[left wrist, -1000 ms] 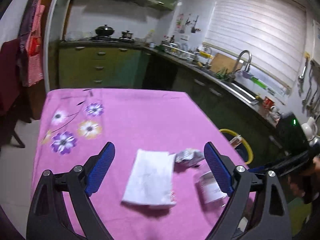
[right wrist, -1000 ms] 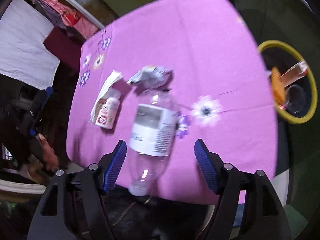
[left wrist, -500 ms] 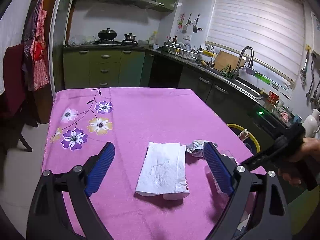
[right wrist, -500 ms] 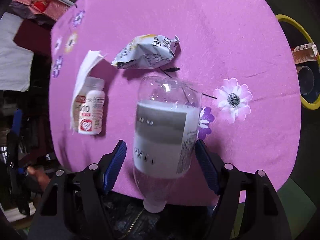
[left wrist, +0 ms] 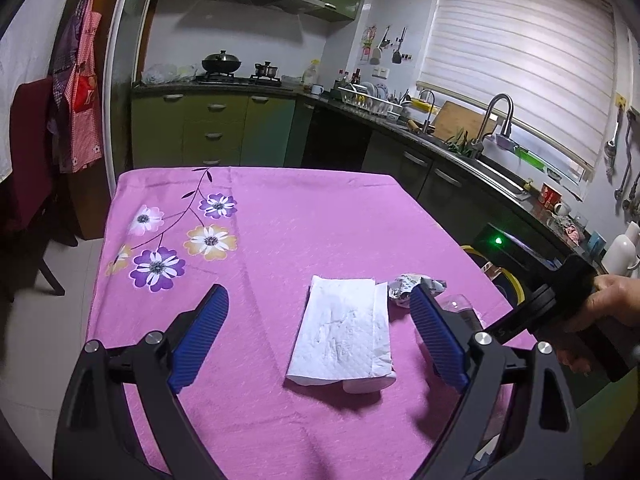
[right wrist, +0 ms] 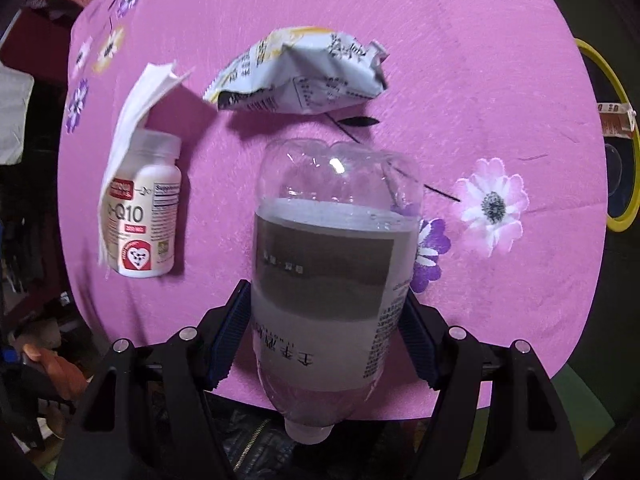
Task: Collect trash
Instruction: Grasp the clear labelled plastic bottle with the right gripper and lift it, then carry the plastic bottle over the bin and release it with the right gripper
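clear plastic bottle (right wrist: 328,264), grey-white label

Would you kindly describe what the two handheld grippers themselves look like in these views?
Both the left gripper and the right gripper have matte black, forked frames with silver screw heads at the joints. Each finger carries a long blue ribbed pad. The right one's black block-shaped body shows no cable or marking.

left gripper (left wrist: 316,336): black angular frame, ribbed blue pads, silver screws | right gripper (right wrist: 320,340): same black frame, blue ribbed pads, silver screws | right hand (left wrist: 608,300): bare, no sleeve visible
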Motion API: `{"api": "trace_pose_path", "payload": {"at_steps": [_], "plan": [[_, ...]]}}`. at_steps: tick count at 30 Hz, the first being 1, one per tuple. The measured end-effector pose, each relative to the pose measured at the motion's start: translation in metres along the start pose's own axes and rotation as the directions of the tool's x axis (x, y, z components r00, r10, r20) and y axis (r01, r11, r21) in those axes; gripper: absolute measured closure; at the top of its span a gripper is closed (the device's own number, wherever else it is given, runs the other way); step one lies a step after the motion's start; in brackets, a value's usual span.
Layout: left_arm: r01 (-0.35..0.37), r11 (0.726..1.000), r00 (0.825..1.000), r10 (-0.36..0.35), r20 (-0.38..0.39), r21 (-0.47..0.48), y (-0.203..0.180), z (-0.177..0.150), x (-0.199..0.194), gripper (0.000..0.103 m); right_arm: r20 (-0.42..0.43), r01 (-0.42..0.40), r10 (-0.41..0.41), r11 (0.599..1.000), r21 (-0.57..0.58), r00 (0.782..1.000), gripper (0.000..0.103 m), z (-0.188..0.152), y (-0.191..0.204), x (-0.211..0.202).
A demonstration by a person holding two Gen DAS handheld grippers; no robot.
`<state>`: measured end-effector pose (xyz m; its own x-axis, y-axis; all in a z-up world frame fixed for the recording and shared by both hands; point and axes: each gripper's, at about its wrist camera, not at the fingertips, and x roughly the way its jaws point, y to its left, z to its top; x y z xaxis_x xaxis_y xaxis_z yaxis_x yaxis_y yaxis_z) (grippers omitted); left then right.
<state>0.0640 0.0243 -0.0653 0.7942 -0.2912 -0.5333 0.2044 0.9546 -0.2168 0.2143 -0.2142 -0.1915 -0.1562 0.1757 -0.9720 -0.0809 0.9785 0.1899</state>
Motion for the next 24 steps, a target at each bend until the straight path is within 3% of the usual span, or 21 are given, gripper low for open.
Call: {"api": "trace_pose_path", "payload": {"at_steps": [11,24], "plan": [[0.003,1.000,1.000,-0.003,-0.013,-0.004,0.001,-0.001,0.002,0.016,0.010,0.003,-0.002,0.998,-0.061,1.000,0.038,-0.014,0.000,-0.002],[-0.003,1.000,0.999,0.003,-0.038,0.004,-0.003,-0.002,0.008,0.015,0.168,-0.123,0.124,0.992,-0.019,0.978,0.038,-0.055,-0.052,-0.048]]}}
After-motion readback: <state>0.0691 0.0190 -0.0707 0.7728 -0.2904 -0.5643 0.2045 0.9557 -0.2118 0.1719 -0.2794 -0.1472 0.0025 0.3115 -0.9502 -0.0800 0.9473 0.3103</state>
